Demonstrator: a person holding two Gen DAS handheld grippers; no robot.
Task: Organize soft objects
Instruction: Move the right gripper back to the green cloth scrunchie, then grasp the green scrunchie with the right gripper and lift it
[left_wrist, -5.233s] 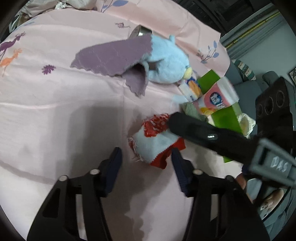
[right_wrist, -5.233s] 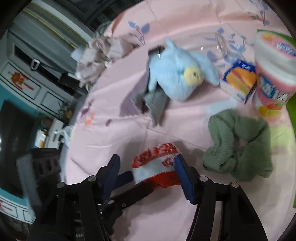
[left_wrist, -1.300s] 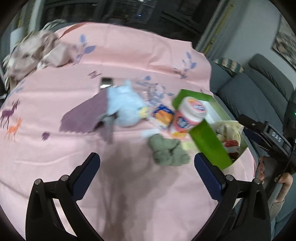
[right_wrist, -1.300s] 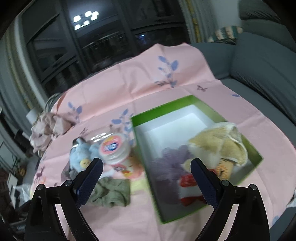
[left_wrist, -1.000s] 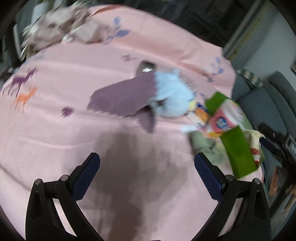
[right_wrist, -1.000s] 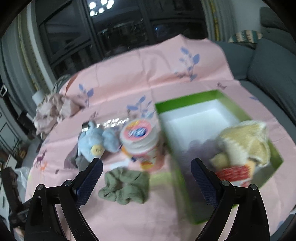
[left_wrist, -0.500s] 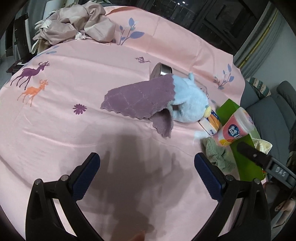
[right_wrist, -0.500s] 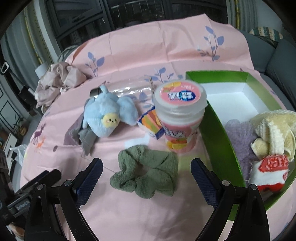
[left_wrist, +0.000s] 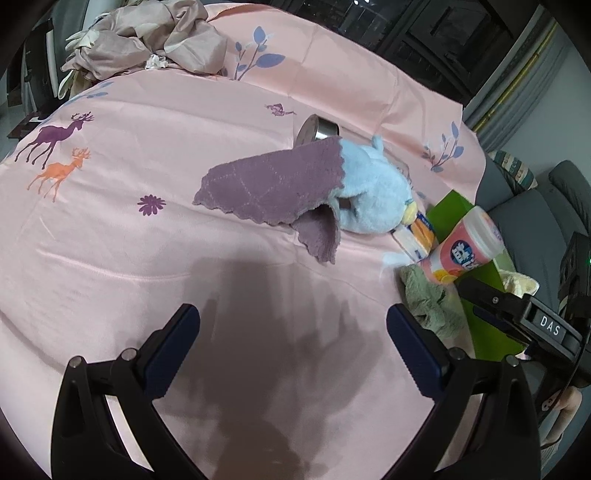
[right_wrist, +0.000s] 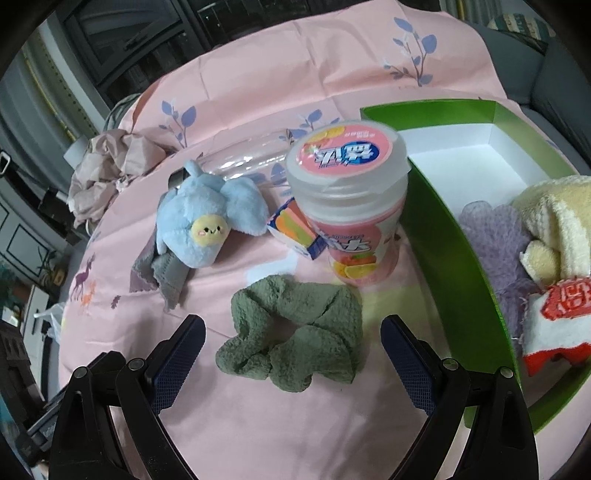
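Note:
A green scrunchie (right_wrist: 295, 332) lies on the pink cloth just ahead of my open, empty right gripper (right_wrist: 291, 354); it also shows in the left wrist view (left_wrist: 432, 306). A blue plush toy (right_wrist: 207, 225) lies partly on a purple cloth (left_wrist: 273, 188). The green box (right_wrist: 443, 229) on the right holds a purple glove (right_wrist: 495, 236), a yellow towel (right_wrist: 554, 214) and a red-and-white pouch (right_wrist: 554, 317). My left gripper (left_wrist: 291, 350) is open and empty over bare cloth, short of the purple cloth.
A pink lidded jar (right_wrist: 351, 199) and a small orange carton (right_wrist: 295, 229) stand between the plush and the box. A metal tin (left_wrist: 317, 127) and a clear bottle (right_wrist: 240, 162) lie behind the plush. Crumpled beige fabric (left_wrist: 147, 40) sits far left. The right tool (left_wrist: 524, 325) reaches in.
The red-and-white pouch has gone from the cloth into the green box. My right gripper has come down from the box toward the scrunchie. My left gripper has moved closer to the purple cloth.

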